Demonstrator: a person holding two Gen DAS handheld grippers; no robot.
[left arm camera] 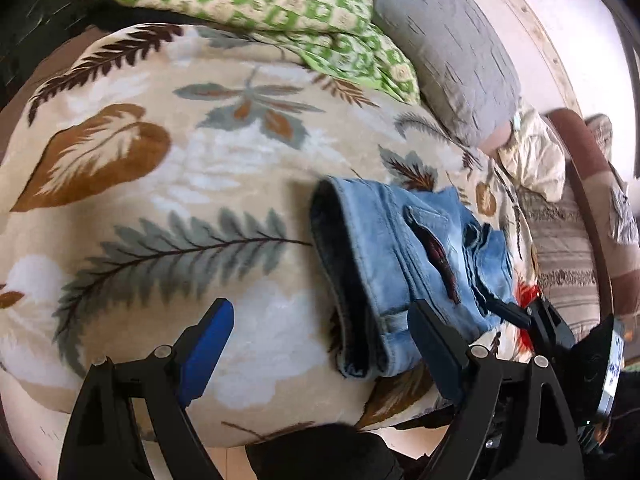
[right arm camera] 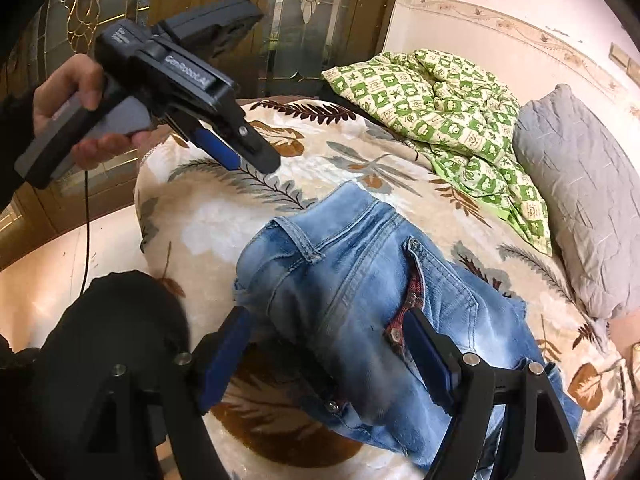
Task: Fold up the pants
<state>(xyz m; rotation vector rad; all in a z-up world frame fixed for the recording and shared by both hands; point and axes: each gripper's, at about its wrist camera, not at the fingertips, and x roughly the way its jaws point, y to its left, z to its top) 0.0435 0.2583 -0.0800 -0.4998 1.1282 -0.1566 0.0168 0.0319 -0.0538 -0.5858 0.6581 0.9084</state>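
Folded pants (right arm camera: 360, 300) on bed — both hand-held grippers (left arm camera: 320, 344) (right arm camera: 328, 356) above, jaws apart.

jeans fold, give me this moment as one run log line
jeans: folded on leaf blanket | left gripper: open, empty | right gripper: open over jeans
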